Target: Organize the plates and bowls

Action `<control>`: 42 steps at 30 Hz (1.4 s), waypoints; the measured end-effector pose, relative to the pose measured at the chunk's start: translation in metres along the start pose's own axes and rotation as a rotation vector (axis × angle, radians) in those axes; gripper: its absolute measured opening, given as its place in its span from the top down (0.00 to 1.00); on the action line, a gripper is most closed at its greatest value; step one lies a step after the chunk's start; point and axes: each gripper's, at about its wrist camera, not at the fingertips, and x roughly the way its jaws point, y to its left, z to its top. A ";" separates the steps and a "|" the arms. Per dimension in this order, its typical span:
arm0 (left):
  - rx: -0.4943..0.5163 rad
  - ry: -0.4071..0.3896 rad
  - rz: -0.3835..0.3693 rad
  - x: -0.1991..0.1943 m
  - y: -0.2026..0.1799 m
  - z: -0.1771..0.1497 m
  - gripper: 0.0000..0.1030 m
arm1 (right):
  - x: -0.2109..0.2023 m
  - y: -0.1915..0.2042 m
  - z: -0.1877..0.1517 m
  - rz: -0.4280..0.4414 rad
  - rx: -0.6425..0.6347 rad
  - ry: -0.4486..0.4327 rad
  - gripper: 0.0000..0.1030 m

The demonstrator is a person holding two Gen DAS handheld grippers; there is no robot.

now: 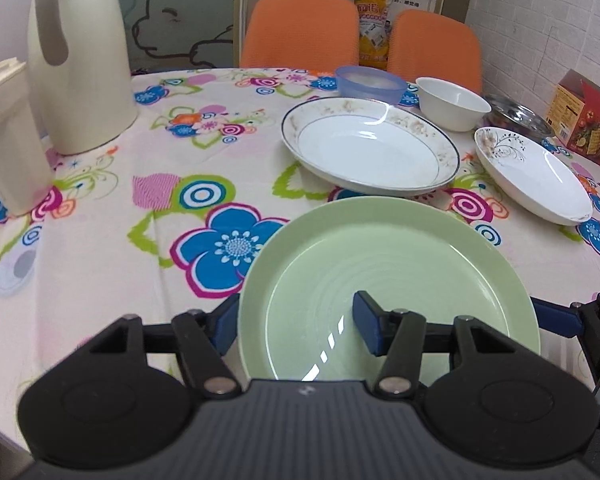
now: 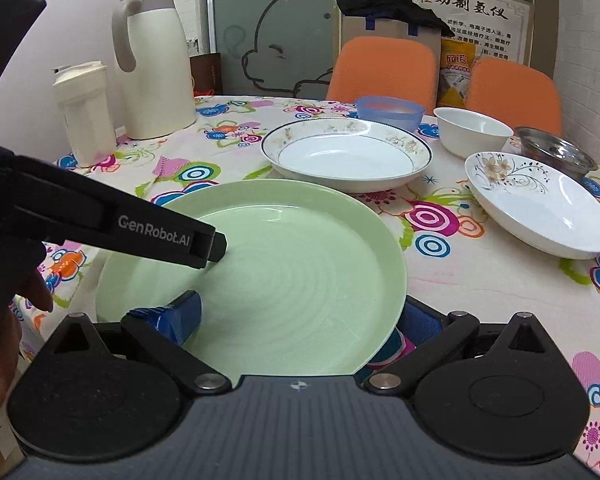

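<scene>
A pale green plate [image 1: 388, 264] [image 2: 300, 256] lies at the near edge of the flowered table. My left gripper [image 1: 296, 328] is open astride its left rim, one blue pad outside and one over the plate. My right gripper [image 2: 298, 320] is open wide across the plate's right rim. Behind it sit a white plate with a brown-patterned rim [image 1: 370, 148] [image 2: 346, 152], a white plate with black flowers [image 1: 534, 176] [image 2: 540, 208], a white bowl [image 1: 454, 104] [image 2: 476, 130], a blue plastic bowl [image 1: 370, 82] [image 2: 390, 112] and a steel bowl [image 1: 516, 114] [image 2: 556, 152].
A cream thermos jug [image 1: 80, 64] [image 2: 156, 64] and a beige lidded container [image 1: 8, 132] [image 2: 86, 112] stand at the table's left. A red box [image 1: 588, 120] sits at the far right. Two orange chairs [image 1: 300, 32] back the far side. A hand [image 2: 4, 344] shows at the left.
</scene>
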 end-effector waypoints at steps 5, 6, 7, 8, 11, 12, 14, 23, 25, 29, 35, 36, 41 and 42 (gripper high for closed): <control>-0.014 -0.004 -0.030 0.005 0.001 0.002 0.40 | 0.003 -0.004 0.001 0.015 0.004 0.016 0.11; -0.015 -0.003 -0.040 0.005 0.003 0.002 0.38 | 0.001 -0.006 0.001 0.033 -0.007 0.023 0.13; -0.020 -0.019 -0.032 0.001 0.006 0.003 0.34 | -0.002 -0.010 0.001 0.051 -0.005 0.029 0.14; -0.026 -0.042 -0.020 -0.005 0.011 0.004 0.32 | -0.008 -0.016 0.004 0.056 0.016 0.021 0.14; -0.056 -0.127 -0.017 -0.020 0.027 0.023 0.26 | -0.023 -0.040 0.023 0.031 0.062 -0.045 0.13; -0.068 -0.144 -0.023 -0.020 0.032 0.032 0.26 | -0.023 -0.045 0.033 0.012 0.053 -0.062 0.13; -0.073 -0.165 -0.015 -0.016 0.037 0.054 0.25 | -0.013 -0.051 0.054 -0.032 0.019 -0.081 0.13; -0.047 -0.140 0.011 0.050 0.037 0.119 0.25 | 0.079 -0.072 0.098 -0.010 0.065 0.006 0.13; -0.034 -0.112 0.003 0.068 0.032 0.128 0.25 | 0.094 -0.073 0.101 -0.005 0.078 0.031 0.13; -0.023 -0.061 -0.004 0.096 0.023 0.138 0.25 | 0.111 -0.072 0.104 -0.013 0.069 0.048 0.13; 0.007 -0.030 0.001 0.122 0.015 0.140 0.25 | 0.123 -0.075 0.101 -0.003 0.059 0.059 0.13; 0.007 -0.022 -0.003 0.125 0.015 0.139 0.25 | 0.124 -0.073 0.101 -0.009 0.042 0.064 0.13; -0.001 0.005 -0.038 0.136 0.018 0.137 0.25 | 0.127 -0.077 0.101 0.031 -0.006 0.043 0.12; 0.002 0.004 -0.042 0.137 0.019 0.138 0.25 | 0.128 -0.078 0.101 0.041 -0.012 0.039 0.12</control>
